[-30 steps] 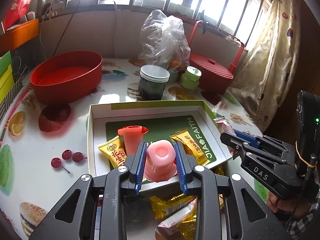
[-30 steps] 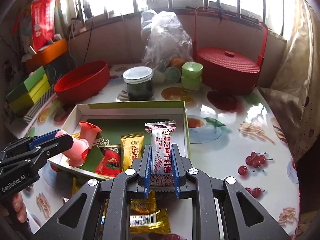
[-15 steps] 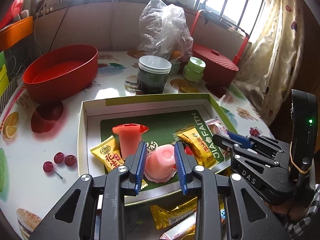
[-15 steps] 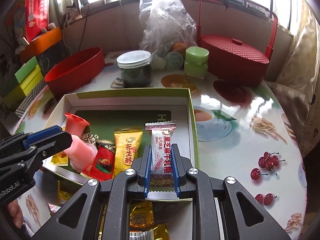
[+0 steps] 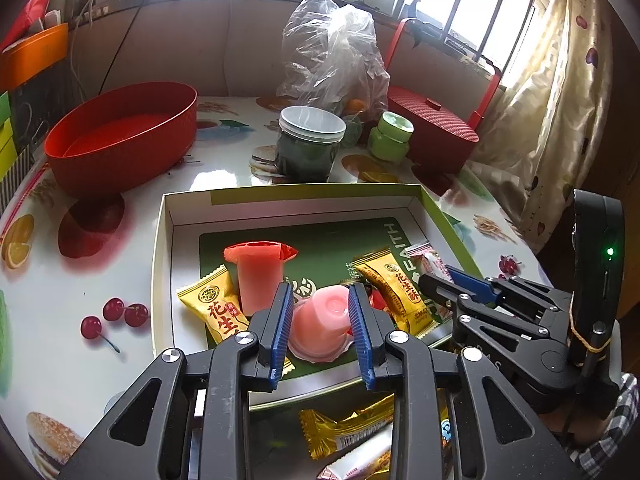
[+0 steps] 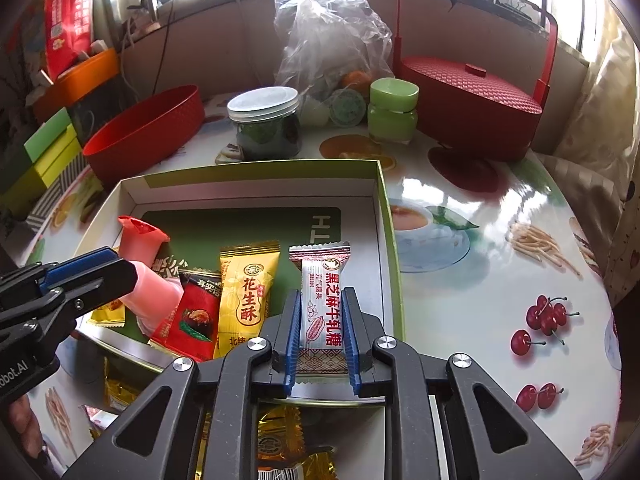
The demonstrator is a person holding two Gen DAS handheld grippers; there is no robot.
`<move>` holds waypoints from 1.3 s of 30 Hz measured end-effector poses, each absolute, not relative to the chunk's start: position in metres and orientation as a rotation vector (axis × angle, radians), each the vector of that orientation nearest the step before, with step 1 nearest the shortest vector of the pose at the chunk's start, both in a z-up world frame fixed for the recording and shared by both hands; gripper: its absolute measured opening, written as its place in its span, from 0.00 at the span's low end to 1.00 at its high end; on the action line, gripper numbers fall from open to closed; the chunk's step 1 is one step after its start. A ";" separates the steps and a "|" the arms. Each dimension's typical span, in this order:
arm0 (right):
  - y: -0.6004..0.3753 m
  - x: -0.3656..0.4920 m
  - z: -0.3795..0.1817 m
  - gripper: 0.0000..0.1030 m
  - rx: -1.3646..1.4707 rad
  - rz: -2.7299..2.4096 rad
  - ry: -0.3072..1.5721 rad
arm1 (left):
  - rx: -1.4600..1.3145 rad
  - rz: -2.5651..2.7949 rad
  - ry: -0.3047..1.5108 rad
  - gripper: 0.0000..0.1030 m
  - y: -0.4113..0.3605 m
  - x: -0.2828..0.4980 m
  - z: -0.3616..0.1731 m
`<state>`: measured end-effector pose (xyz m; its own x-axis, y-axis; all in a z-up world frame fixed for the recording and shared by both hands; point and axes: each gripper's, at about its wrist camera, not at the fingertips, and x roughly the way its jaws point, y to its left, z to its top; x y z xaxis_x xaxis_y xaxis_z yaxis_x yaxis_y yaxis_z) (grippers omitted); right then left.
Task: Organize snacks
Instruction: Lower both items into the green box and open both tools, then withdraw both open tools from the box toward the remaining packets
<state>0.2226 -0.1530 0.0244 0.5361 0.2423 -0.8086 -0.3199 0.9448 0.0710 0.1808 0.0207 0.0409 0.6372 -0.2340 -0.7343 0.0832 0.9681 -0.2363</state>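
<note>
step: both grippers carry a snack over the box [image 5: 162, 264], release into it judged next.
left gripper [image 5: 320, 332]: fingers pinch the pink jelly cup [image 5: 320, 326] by its sides, lower centre of the left wrist view; cup is upside down, wide rim down, low over the box's near edge.
right gripper [image 6: 321, 336]: fingers pressed onto the white sesame nougat bar [image 6: 322, 304], lower centre of the right wrist view; bar points away, its far end over the box's right side.
box contents: second jelly cup [image 5: 258, 274] upright, left of centre; yellow peanut candy [image 5: 218, 308] at lower left, another yellow candy [image 6: 248, 300] and a red packet [image 6: 196, 316] mid-box.
free space: bare green liner toward the box's far wall, plus a strip along the right wall beside the bar.
how, left: lower the cup until the rim sits on the liner, then open; dropped from a height it would likely roll onto the candies.
how, right: lay the bar flat, parallel to the yellow candy, clear of the right wall, then spread the fingers.
risk: grippers sit close together over the near edge; staggered releases avoid a knock.
left over: gold wrapped candies [image 5: 344, 428] lie outside, below the box's near edge.
</note>
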 end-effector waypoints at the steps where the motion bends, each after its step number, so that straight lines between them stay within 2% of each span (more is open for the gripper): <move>1: -0.153 0.222 0.024 0.18 -0.090 0.337 0.950 | -0.186 -0.184 0.862 0.29 0.020 0.181 0.041; 7: -0.152 0.220 0.027 0.27 -0.091 0.338 0.935 | -0.187 -0.190 0.863 0.29 0.020 0.178 0.041; 14: -0.155 0.212 0.035 0.31 -0.078 0.330 0.918 | -0.186 -0.204 0.849 0.29 0.020 0.170 0.046; 29: -0.160 0.154 0.061 0.32 -0.063 0.407 0.855 | -0.215 -0.182 0.775 0.31 0.036 0.121 0.063; 39: -0.132 0.122 0.045 0.32 -0.152 0.507 0.896 | -0.232 -0.149 0.782 0.31 0.051 0.088 0.057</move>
<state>0.1216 -0.1321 0.0452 0.5162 0.3581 -0.7780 -0.4822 0.8723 0.0816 0.0879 0.0507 0.0566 0.7011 -0.2187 -0.6787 0.0472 0.9639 -0.2619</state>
